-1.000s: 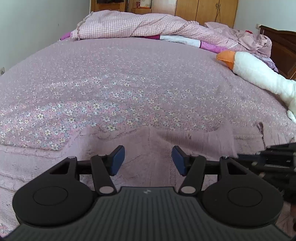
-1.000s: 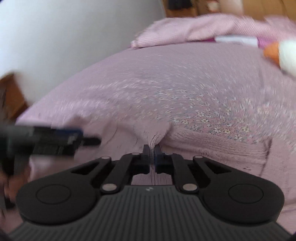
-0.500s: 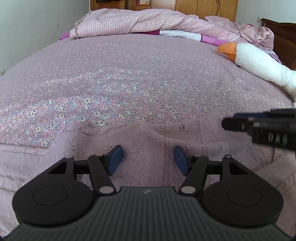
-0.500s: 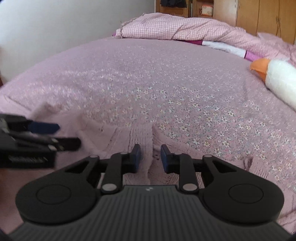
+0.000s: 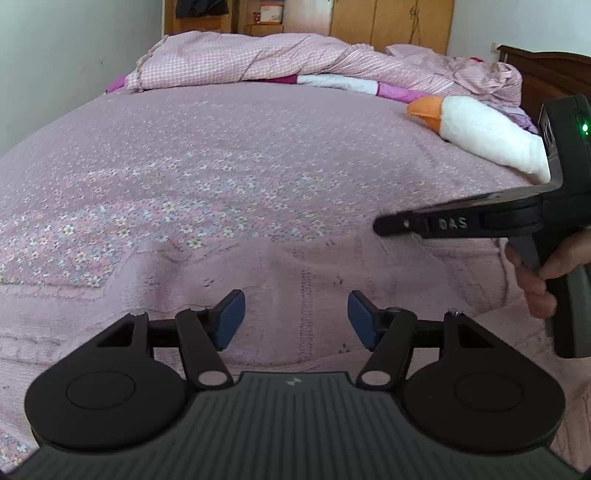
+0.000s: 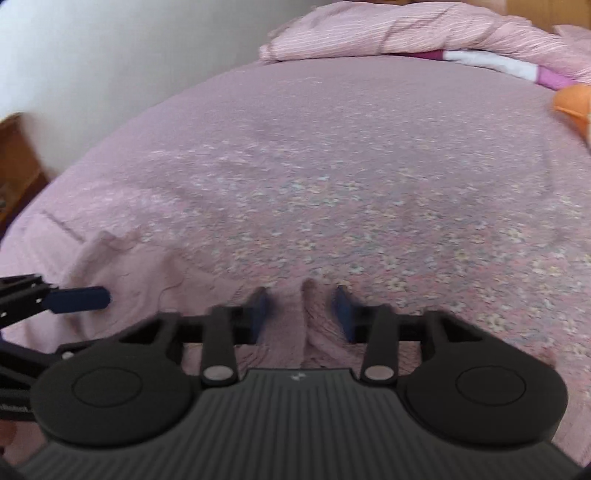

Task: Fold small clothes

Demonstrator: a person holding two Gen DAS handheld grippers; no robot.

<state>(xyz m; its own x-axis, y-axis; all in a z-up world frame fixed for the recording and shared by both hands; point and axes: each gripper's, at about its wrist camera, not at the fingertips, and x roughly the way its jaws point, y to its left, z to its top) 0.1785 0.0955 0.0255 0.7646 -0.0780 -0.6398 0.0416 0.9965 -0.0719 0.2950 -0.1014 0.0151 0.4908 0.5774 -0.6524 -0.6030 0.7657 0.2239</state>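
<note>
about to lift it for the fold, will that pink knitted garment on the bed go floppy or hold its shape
The pink knitted garment will probably go floppy: it already ripples and bunches into a raised crease between the right tool's open pads. It looks light for its size, lying thin on the floral bedspread. The textured knit likely won't slip.

Right wrist view blurred throughout; flower print on the bed (image 6: 332, 155) smeared. Pink knit garment (image 6: 147, 280) cut off behind the right tongs' (image 6: 301, 314) housing and at lower left edge. Plush goose (image 5: 491, 136) partly hidden behind the black tool at right edge of left wrist view; only orange beak at right edge elsewhere. Hand (image 5: 546, 273) cut off at right edge. Wardrobe (image 5: 391, 22) cropped at top.
</note>
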